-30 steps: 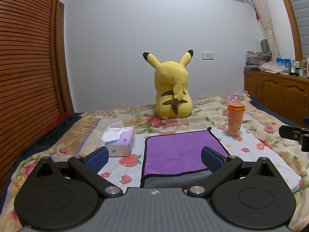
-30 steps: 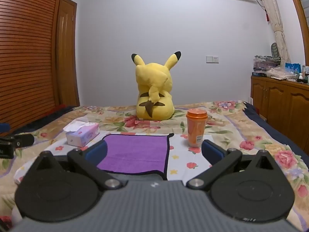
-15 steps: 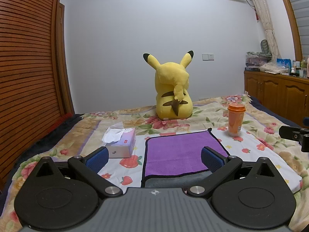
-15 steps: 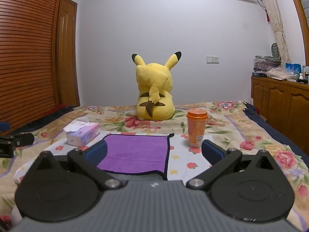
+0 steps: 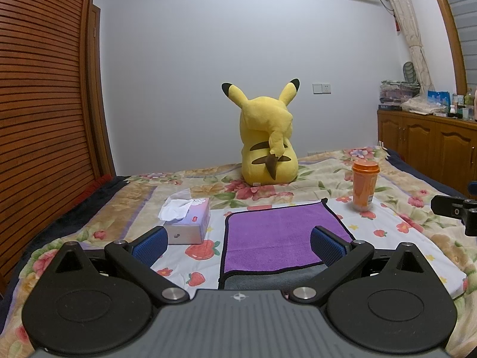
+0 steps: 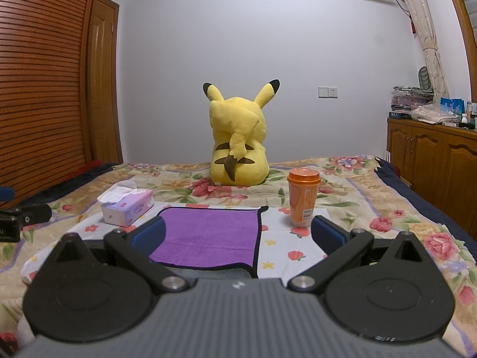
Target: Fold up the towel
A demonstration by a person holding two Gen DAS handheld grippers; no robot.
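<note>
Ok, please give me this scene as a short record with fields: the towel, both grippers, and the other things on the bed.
towel: purple towel with black edge, lying flat on the bed; near edge shows a grey underside
left gripper: open, holding nothing, above the towel's near left part
right gripper: open, holding nothing, near the towel's right edge
left of towel: tissue box
right of towel: orange cup with lid, upright
behind towel: yellow plush toy, its back to the cameras
fold: not yet begun
</note>
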